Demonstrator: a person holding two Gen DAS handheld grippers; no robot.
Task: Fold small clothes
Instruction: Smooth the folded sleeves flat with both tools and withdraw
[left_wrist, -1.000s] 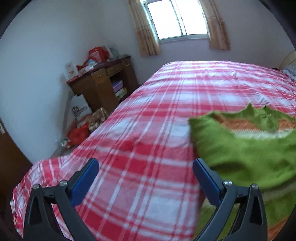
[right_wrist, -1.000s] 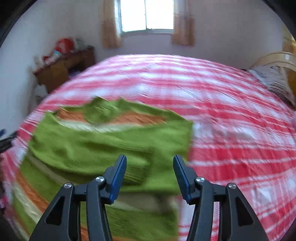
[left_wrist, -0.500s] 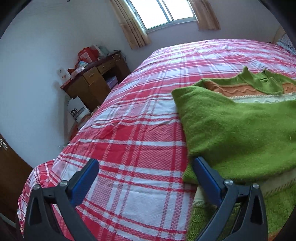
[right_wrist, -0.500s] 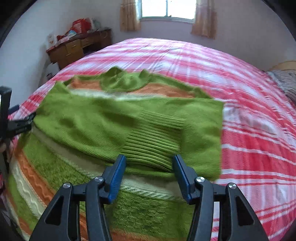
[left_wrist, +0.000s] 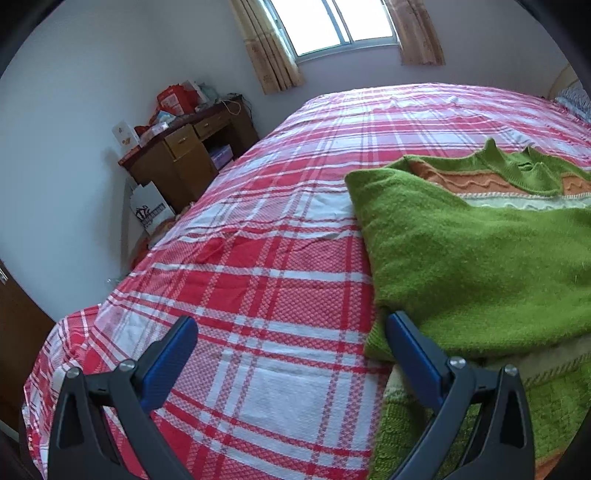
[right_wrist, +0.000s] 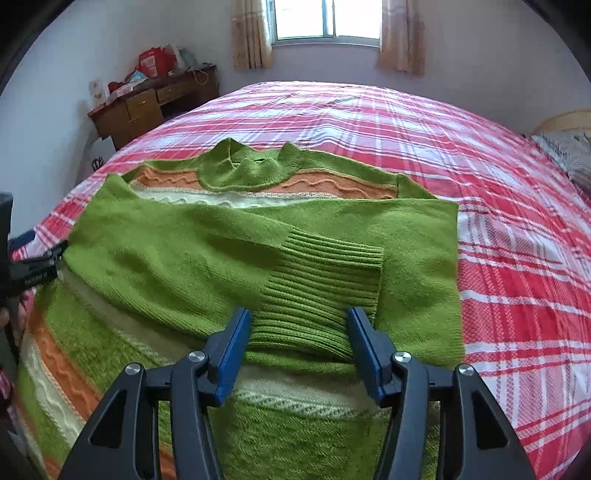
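At the bottom of the right wrist view the right gripper stands with jaws apart, straddling the ribbed cuff of the green sweater without clamping it. In the left wrist view the left gripper is spread wide over the bed, its right finger at the sweater's left edge. Beyond, the collar points toward the window; a desk sits upper left.

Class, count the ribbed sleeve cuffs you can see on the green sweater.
1. The ribbed cuff lies across the sweater's front, just beyond the open right gripper. The other sleeve's cuff may be hidden underneath.
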